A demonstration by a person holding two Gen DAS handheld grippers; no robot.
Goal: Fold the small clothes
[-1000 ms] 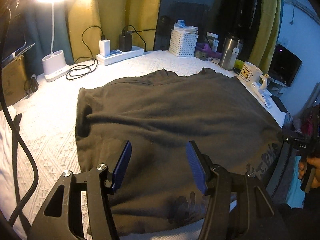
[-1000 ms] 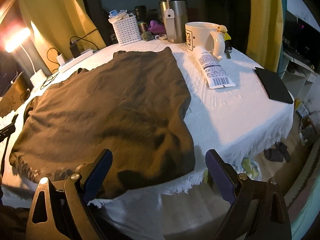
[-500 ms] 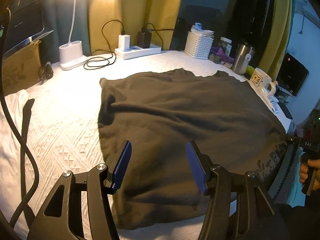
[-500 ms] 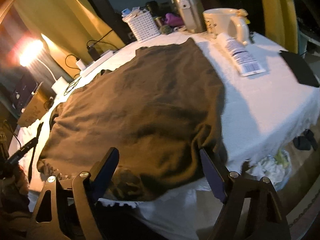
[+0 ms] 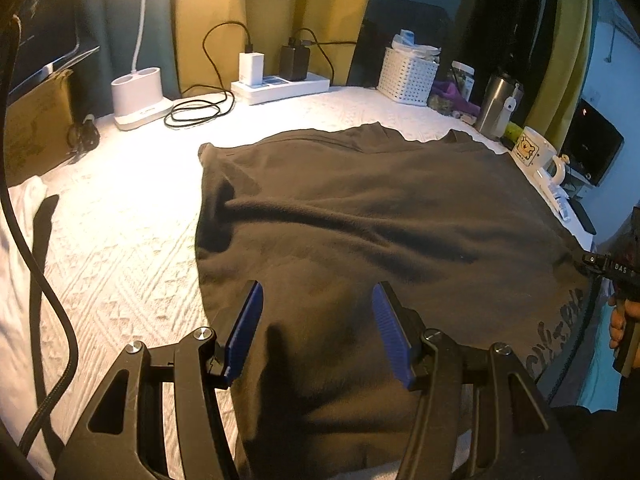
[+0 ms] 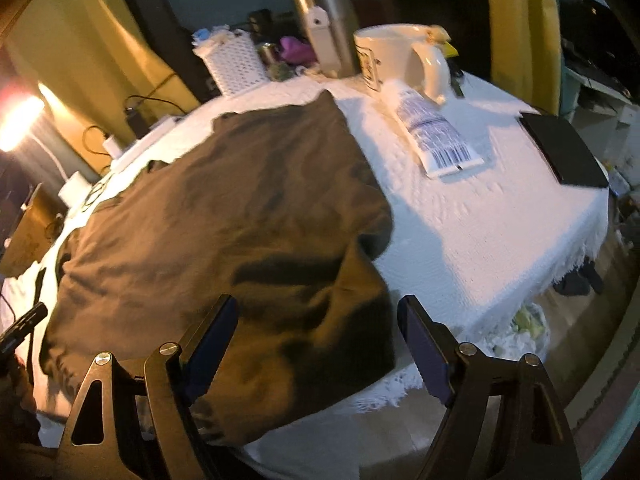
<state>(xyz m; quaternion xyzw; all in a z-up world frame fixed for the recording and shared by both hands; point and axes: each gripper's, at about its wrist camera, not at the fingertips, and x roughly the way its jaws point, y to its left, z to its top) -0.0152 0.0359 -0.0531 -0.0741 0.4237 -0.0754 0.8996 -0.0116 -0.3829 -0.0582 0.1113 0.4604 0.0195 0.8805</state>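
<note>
A dark brown garment [image 5: 372, 232] lies spread flat on a white textured tablecloth [image 5: 120, 232]; it also shows in the right wrist view [image 6: 224, 232]. My left gripper [image 5: 318, 328] is open and empty, low over the garment's near left part. My right gripper [image 6: 316, 340] is open and empty, over the garment's near right corner at the table's front edge. Part of the right gripper shows at the right edge of the left wrist view [image 5: 612, 270].
At the back stand a white lamp base [image 5: 136, 98], a power strip with chargers [image 5: 280, 84], a white basket [image 5: 406, 76], a steel flask [image 6: 328, 28] and a mug [image 6: 396, 60]. A tube [image 6: 434, 132] and a black pad [image 6: 564, 152] lie right of the garment.
The left gripper has shifted left and nearer the garment's left edge. The right gripper has moved left over the garment's near corner. Both stay open.
</note>
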